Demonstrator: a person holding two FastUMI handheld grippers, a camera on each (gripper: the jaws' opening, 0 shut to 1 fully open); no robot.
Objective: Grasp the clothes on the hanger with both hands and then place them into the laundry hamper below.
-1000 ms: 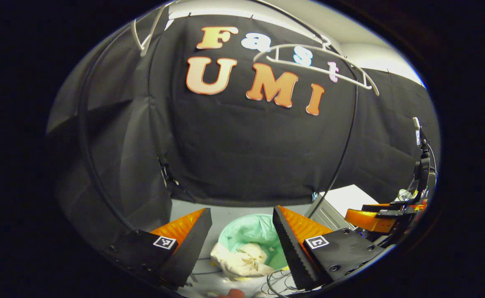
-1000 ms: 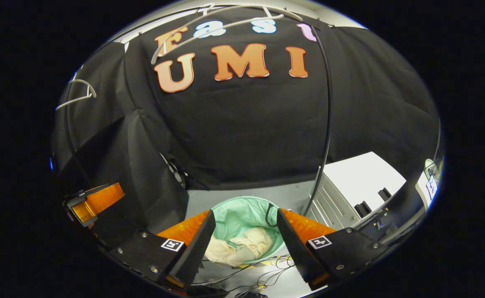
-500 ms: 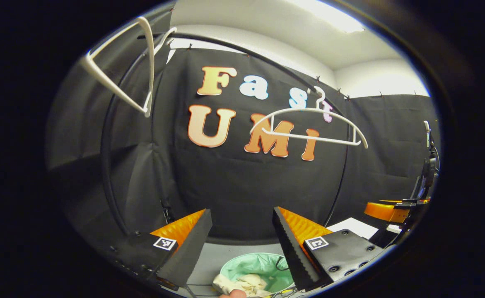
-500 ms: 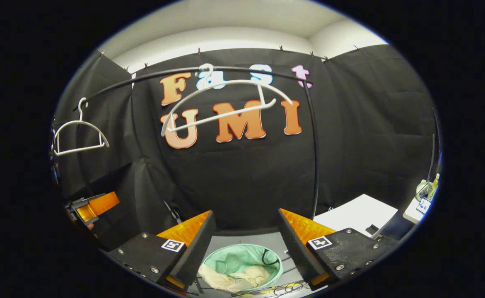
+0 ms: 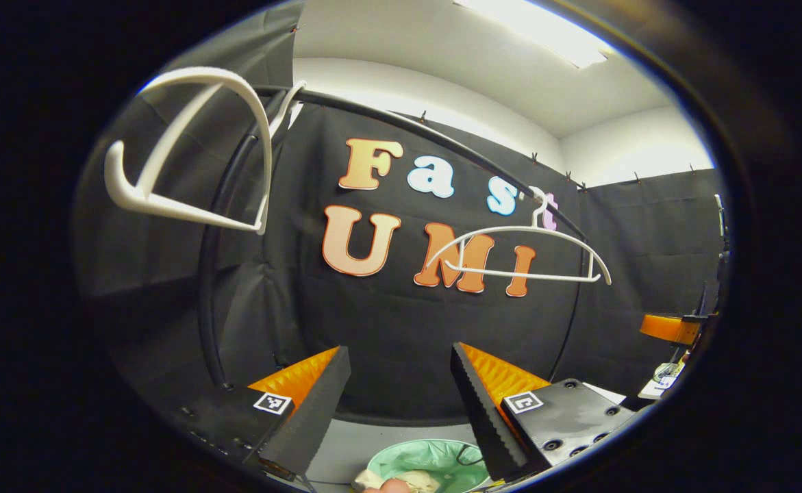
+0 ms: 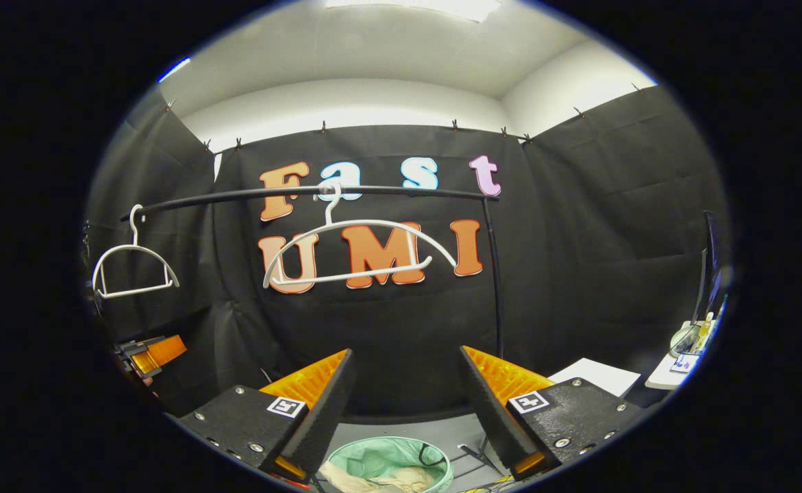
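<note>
A cream garment (image 6: 366, 479) lies crumpled in the green-lined laundry hamper (image 6: 401, 455) on the floor, low between my right gripper's fingers. The left gripper view has the hamper (image 5: 442, 457) and garment (image 5: 411, 481) at its bottom edge. Two bare white hangers (image 6: 353, 250) (image 6: 133, 270) hang on the black rail (image 6: 318, 194). One hanger (image 5: 188, 150) is close at upper left of the left gripper view, the other (image 5: 524, 253) farther right. My left gripper (image 5: 401, 404) and right gripper (image 6: 404, 404) are open, holding nothing, well above the hamper.
The rail's upright post (image 6: 495, 287) stands right of the hamper. A white table (image 6: 592, 375) sits low right, with a shelf of small items (image 6: 688, 342) beyond. The other gripper (image 6: 151, 352) is at far left in the right gripper view.
Both grippers have lifted and tilted up: the hamper and garment slid to the bottom of each view, while the rail and bare hangers came down into view. Both stayed open.
</note>
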